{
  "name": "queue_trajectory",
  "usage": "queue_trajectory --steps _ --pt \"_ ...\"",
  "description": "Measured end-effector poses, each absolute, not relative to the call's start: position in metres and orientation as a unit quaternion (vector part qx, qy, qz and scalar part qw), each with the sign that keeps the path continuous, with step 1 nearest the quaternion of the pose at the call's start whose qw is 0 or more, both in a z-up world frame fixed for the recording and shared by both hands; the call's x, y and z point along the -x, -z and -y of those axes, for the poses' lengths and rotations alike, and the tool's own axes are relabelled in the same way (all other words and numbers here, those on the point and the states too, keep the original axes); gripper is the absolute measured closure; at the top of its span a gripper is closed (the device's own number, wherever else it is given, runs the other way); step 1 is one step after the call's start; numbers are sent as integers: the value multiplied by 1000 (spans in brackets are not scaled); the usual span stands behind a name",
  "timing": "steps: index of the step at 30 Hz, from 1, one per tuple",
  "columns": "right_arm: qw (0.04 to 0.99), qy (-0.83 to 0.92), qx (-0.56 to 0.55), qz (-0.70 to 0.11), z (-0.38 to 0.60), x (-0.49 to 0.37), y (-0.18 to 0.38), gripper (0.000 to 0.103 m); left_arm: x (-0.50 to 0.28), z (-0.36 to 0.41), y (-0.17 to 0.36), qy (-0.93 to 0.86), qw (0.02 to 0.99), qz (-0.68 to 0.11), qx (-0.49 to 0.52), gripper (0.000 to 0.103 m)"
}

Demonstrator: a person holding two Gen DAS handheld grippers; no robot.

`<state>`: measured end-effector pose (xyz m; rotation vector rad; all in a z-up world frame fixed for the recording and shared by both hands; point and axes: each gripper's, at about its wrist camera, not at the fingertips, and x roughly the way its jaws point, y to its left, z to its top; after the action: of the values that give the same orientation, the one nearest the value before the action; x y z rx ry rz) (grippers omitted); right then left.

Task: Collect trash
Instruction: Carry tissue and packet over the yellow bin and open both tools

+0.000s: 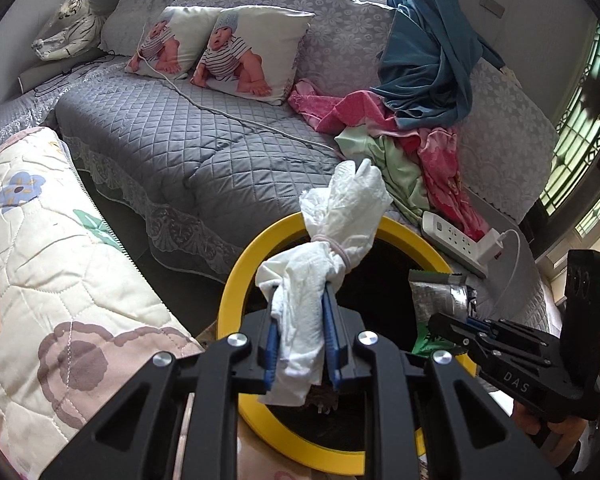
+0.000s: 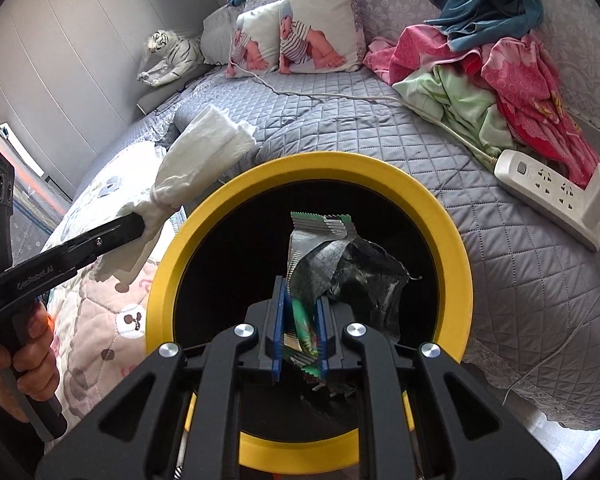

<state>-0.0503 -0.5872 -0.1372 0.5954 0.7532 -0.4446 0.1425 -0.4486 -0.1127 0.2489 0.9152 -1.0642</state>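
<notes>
Both pieces of trash are picked up and held over the bin (image 2: pixel 452 240), a yellow-rimmed can with a dark mouth beside the sofa (image 1: pixel 188 152); neither is dropped in yet, so releasing them is what remains, as I judge it.

The left gripper (image 1: pixel 300 312) is pinched on a white tissue wad (image 1: pixel 340 216) tied with a band. The wad's long axis runs up and away from the fingers, its free end pointing past the bin's far rim toward the sofa.

The right gripper (image 2: pixel 300 312) is clamped on a crumpled foil wrapper (image 2: pixel 332 256), right over the bin's mouth. The wrapper stands roughly upright, its serrated edge pointing toward the bin's far rim.
</notes>
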Motion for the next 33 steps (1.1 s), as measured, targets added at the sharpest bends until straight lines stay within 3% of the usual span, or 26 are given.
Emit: queue_trajectory --steps 12,16,17,19,20,22,24,29,33 --pt "855 213 -291 -372 591 49 148 89 -145 452 114 486 753 -431 -105 82" --pt "853 216 -295 -373 592 50 150 83 -144 453 113 483 755 -433 -100 78" --pt "852 219 -296 -374 593 50 150 82 -145 452 113 481 755 -436 -95 73" --pt "849 222 -300 -373 594 51 151 66 -147 451 114 475 756 -442 -85 63" --pt "849 224 -302 -372 595 52 150 63 -148 450 113 471 759 -442 -81 57" --pt "850 227 -300 -369 596 53 149 63 -148 448 111 469 763 -438 -77 54" --pt "850 230 -301 -366 596 55 147 63 -151 444 109 463 767 -438 -69 40" --pt "856 230 -297 -355 597 58 140 62 -167 426 99 439 786 -432 -41 31" --pt "871 219 -289 -333 590 58 131 52 -185 399 87 412 808 -421 -22 21"
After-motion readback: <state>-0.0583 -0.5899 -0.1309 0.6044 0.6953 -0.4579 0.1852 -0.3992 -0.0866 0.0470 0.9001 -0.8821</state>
